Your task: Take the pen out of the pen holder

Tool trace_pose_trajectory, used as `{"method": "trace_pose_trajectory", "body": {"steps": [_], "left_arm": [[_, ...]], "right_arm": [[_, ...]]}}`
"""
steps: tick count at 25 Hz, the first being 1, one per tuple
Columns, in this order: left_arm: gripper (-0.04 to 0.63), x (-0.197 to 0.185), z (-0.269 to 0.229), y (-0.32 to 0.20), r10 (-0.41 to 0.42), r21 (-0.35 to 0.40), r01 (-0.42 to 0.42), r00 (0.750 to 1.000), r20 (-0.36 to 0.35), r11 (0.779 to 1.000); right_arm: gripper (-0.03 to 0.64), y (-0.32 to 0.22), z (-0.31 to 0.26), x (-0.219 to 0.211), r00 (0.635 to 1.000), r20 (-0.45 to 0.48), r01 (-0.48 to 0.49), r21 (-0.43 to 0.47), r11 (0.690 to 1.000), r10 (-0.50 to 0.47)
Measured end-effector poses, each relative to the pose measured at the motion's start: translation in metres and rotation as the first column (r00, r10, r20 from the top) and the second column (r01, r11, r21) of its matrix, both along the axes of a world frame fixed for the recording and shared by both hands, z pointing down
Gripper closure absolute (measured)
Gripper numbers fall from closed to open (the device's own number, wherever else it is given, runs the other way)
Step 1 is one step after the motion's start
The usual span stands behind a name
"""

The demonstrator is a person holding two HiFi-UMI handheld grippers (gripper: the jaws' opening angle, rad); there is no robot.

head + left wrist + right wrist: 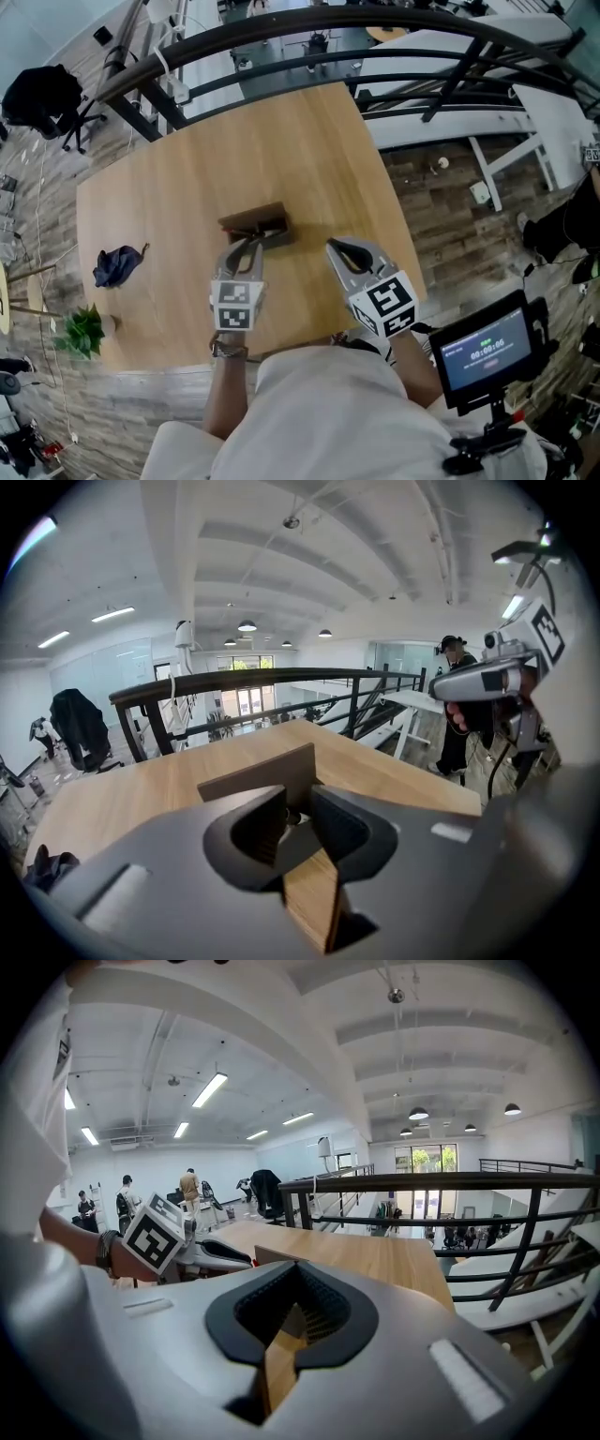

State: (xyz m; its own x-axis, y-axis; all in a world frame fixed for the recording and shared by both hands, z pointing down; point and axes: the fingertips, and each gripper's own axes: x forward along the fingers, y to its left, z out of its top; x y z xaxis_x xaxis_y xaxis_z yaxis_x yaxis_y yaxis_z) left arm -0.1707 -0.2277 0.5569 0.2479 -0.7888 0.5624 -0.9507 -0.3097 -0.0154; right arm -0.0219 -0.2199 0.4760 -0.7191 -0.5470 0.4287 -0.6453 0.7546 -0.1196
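The pen holder (255,223) is a low brown block near the middle of the wooden table (309,141). My left gripper (251,242) points at its near side, jaws apart. In the left gripper view the holder (258,778) stands right behind the open jaws (298,803), and a small dark part shows in the gap; I cannot tell whether it is the pen. My right gripper (334,246) hovers to the right of the holder, apart from it, tips together with nothing in them. In the right gripper view its jaws (295,1267) meet, and the holder's edge (269,1254) shows beyond them.
A dark blue cloth (117,265) lies at the table's left side, and a small green plant (82,330) stands at the near left corner. A black railing (309,37) runs behind the table's far edge. A small monitor (487,352) sits by my right side.
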Motion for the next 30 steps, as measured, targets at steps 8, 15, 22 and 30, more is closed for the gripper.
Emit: {"method": "trace_pose_trajectory", "body": {"steps": [8, 15, 22, 30], "left_arm": [[0.494, 0.002, 0.021, -0.007, 0.040, -0.062, -0.042, 0.999, -0.025, 0.997], [0.469, 0.006, 0.034, -0.009, 0.074, -0.096, -0.077, 0.997, -0.030, 0.992], [0.469, 0.004, 0.032, -0.017, 0.076, -0.082, -0.079, 0.996, -0.035, 0.993], [0.469, -0.002, 0.034, -0.015, 0.058, -0.087, -0.060, 0.998, -0.021, 0.994]], "right_arm": [[0.614, 0.001, 0.014, 0.010, 0.999, -0.041, -0.035, -0.049, 0.998, 0.033], [0.614, -0.001, 0.023, 0.017, 0.996, -0.057, -0.072, -0.074, 0.995, 0.068], [0.614, -0.001, 0.024, 0.014, 0.996, -0.068, -0.068, -0.085, 0.994, 0.062], [0.614, -0.001, 0.027, 0.015, 0.995, -0.076, -0.068, -0.094, 0.993, 0.061]]}}
